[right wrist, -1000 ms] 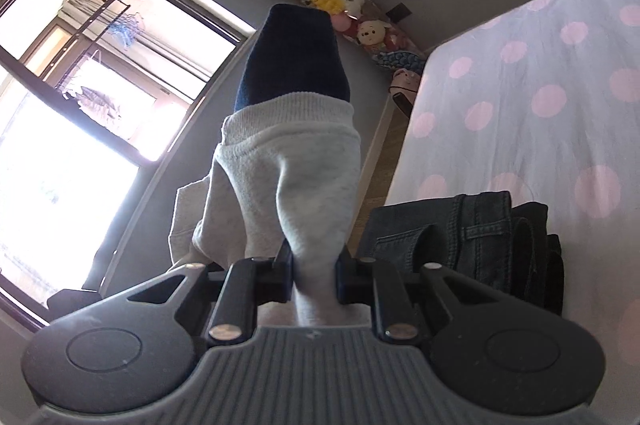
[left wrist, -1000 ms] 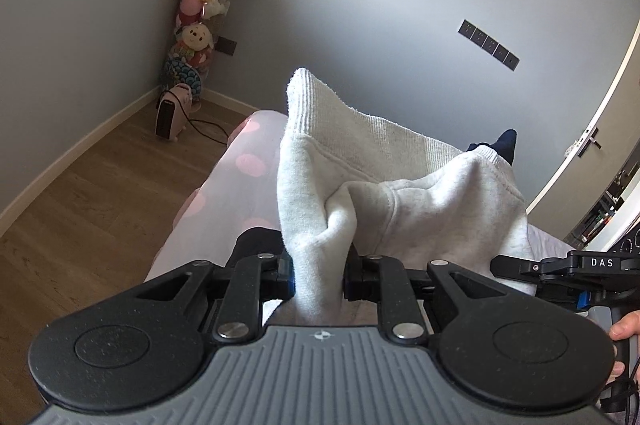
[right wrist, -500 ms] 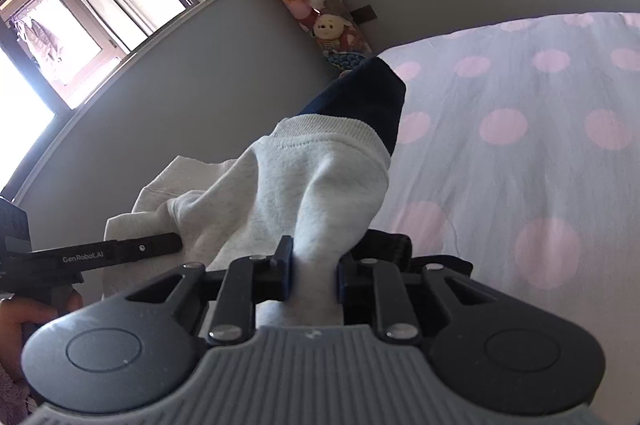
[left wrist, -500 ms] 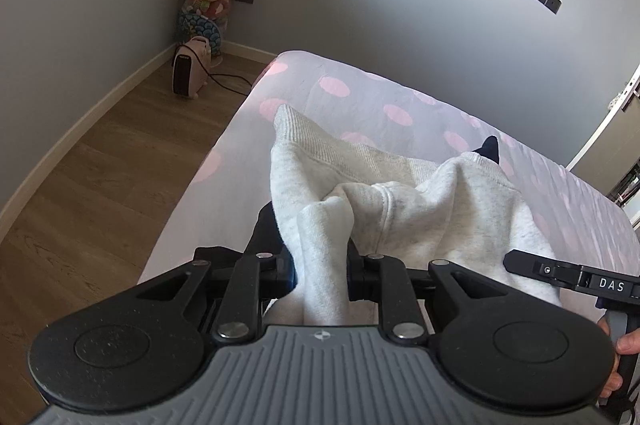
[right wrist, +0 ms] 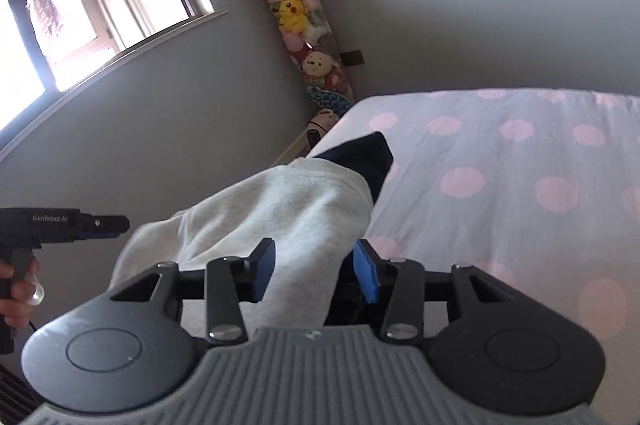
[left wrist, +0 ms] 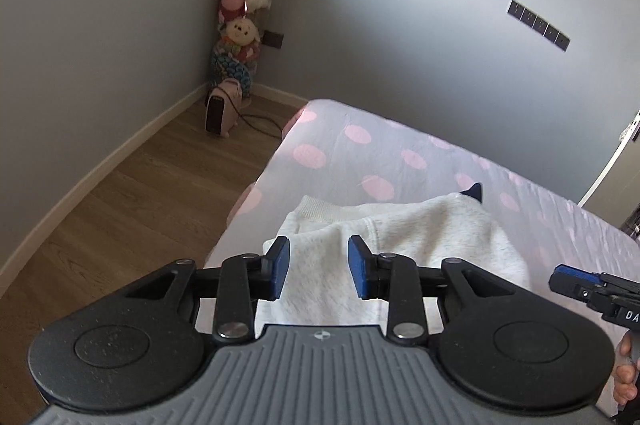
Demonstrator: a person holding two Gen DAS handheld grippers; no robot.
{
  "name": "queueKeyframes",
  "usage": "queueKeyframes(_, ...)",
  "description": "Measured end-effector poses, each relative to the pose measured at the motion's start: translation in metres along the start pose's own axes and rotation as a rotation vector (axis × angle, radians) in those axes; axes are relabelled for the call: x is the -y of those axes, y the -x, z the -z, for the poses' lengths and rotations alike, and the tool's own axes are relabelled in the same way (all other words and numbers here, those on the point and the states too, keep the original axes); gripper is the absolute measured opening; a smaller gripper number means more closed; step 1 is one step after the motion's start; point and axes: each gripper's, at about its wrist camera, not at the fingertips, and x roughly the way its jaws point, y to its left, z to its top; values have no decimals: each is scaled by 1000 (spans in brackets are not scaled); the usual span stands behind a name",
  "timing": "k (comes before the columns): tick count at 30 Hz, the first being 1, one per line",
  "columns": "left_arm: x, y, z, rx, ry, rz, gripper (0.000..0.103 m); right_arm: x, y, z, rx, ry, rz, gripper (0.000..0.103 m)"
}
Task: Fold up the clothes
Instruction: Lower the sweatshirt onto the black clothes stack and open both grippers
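Both the left gripper [left wrist: 319,267] and the right gripper [right wrist: 316,271] are opening their jaws, pads spreading clear of the grey sweatshirt [left wrist: 420,237] that is lying between them on the near polka-dot bed [left wrist: 360,145].

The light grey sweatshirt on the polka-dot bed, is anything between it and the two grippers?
Nothing visible. The light grey fleece sweatshirt lies directly between the opening jaws of the left gripper and of the right gripper, on the pink-dotted bed sheet.
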Motion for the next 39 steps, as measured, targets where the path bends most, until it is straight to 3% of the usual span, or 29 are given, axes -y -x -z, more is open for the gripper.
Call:
queueKeyframes(3, 25, 34, 26, 40, -31, 8, 36, -29, 15, 7, 9, 118, -45, 48)
queueKeyframes(8, 57, 41, 86, -6, -82, -22, 34, -56, 4, 35, -35, 295, -29, 50)
queueKeyframes(12, 49, 21, 113, -38, 26, -14, 28, -58, -9, 53, -73, 405, -1, 56)
queueKeyframes(15, 51, 7, 126, -46, 69, -2, 27, -40, -25, 60, -147, 388, 9, 56)
queueKeyframes(19, 58, -9, 141, -40, 70, -21, 26, -18, -35, 72, -160, 364, 6, 56)
queueKeyframes(23, 53, -11, 145, -35, 104, -16, 25, -15, -37, 79, -143, 374, 10, 57)
queueKeyframes(27, 58, 9, 136, -22, 58, -42, 25, -24, -26, 61, -149, 361, -3, 55)
queueKeyframes(28, 58, 15, 131, -8, 52, -45, 25, -25, -22, 52, -120, 359, -4, 48)
queueKeyframes(32, 64, 33, 108, 85, 56, -19, 25, -30, -5, 17, 5, 349, -4, 46)
queueKeyframes(36, 81, 12, 84, 95, 40, 31, 25, -34, -25, 1, 24, 372, 29, 34)
queueKeyframes(39, 89, -15, 85, 54, 30, 58, 23, -24, -47, 6, -31, 341, 41, 27)
